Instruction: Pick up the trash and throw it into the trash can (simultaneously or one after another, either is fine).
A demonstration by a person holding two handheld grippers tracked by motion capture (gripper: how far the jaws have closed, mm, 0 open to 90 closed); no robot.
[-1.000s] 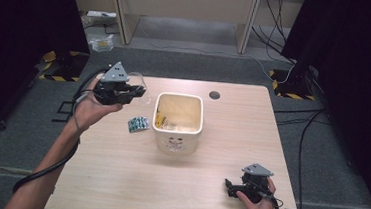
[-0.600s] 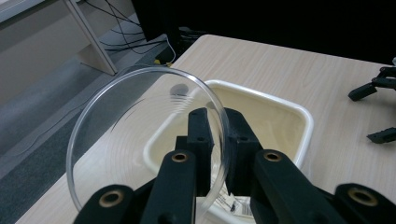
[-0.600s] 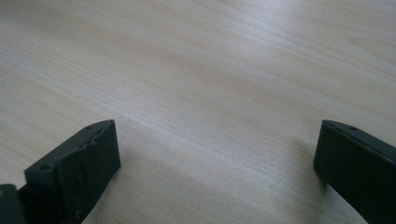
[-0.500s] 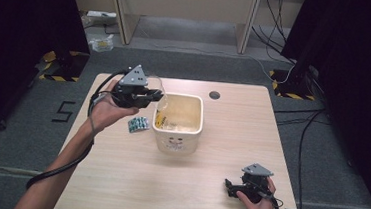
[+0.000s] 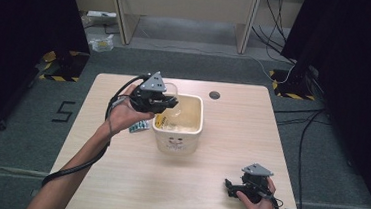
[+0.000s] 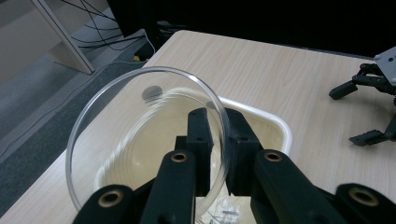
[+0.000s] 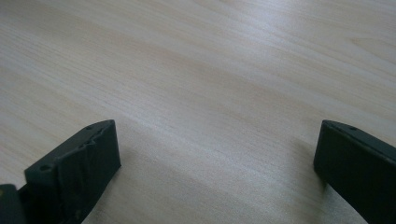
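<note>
One clear bowl gripped over one cream tub

One transparent bowl (image 6: 140, 140) is the thing in hand: round, thin-walled and colourless, with a smooth rim and faint streaks of reflection across its inside. It is tilted on edge, so that the worktop (image 5: 227, 188) and the tub show straight through it. The left hand-held gripper (image 6: 218, 154) is clamped on its rim, one black pad inside the wall and one outside. In the high view, that left hand-held gripper (image 5: 166, 103) holds the bowl (image 5: 171, 96) above the near-left edge of the tub (image 5: 177, 134).

The tub is a single cream, square-mouthed container with rounded corners, standing near the middle of the worktop; small packets lie in its bottom, too blurred to count. One blue-green packet (image 5: 139, 127) lies flat on the worktop just left of the tub, partly under the person's left hand. One dark round cable hole (image 5: 215, 95) sits behind the tub.

The right hand-held gripper (image 5: 239, 188) rests low at the near-right corner, well apart from the tub, its jaws spread wide with bare wood between them.
</note>
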